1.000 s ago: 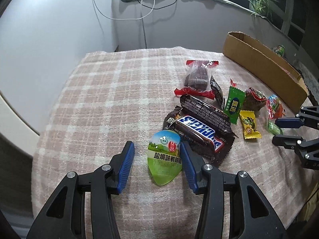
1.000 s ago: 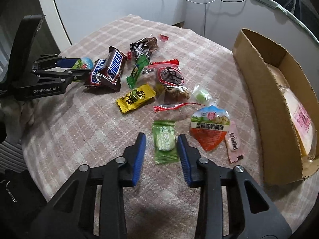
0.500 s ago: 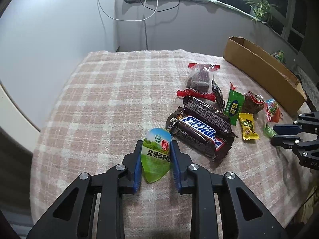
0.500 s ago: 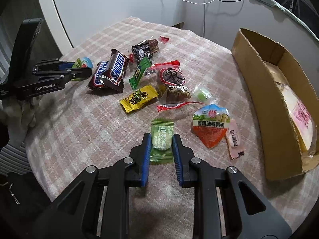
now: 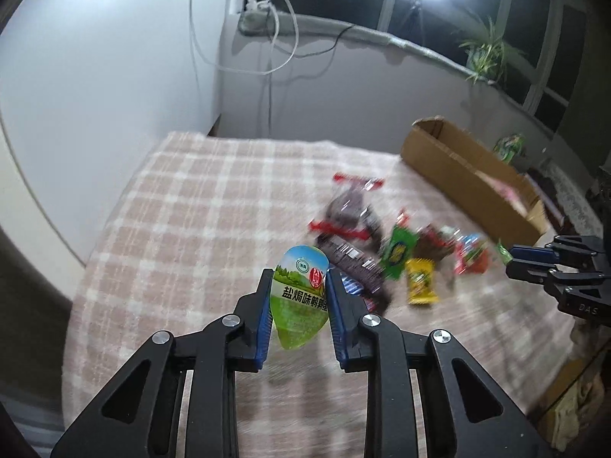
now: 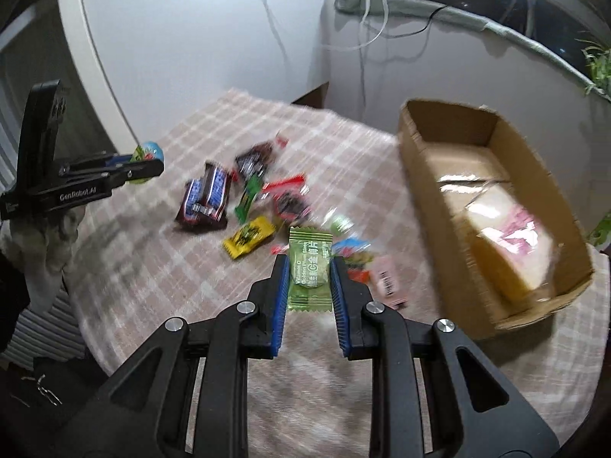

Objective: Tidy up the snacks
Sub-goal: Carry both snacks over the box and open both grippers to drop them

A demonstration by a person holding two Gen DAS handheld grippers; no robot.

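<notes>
My left gripper (image 5: 298, 286) has its blue pads clamped on a teardrop pack (image 5: 301, 301), held clear of the cloth (image 5: 198, 206) at lower centre of the left view; its green label carries bold Chinese characters and a small red seal, which I cannot read further; in the right view the same gripper (image 6: 147, 164) shows at the left edge, with "GenRobot.AI" in white on its arm. My right gripper (image 6: 309, 271) is closed on a green sachet (image 6: 308, 273), centre of its own view, printed "Vitamin C" and "Golden Plum"; the rest of that print is too small for me. Behind it, in mid frame, the other snacks lie blurred on the checked cloth: a dark Snickers bar (image 6: 206, 200) with its blue lettering smeared, a yellow sweet (image 6: 249, 236), a green stick pack (image 6: 248, 200), a red-edged clear packet (image 6: 288, 200) and a pink sachet (image 6: 387, 282). The cardboard box (image 6: 424, 175) fills the right side, open-topped, with pale wrapped goods (image 6: 504, 229) inside bearing pink print I cannot make out. In the left view "DAS" is legible on my right gripper (image 5: 511, 261) at the right edge.
</notes>
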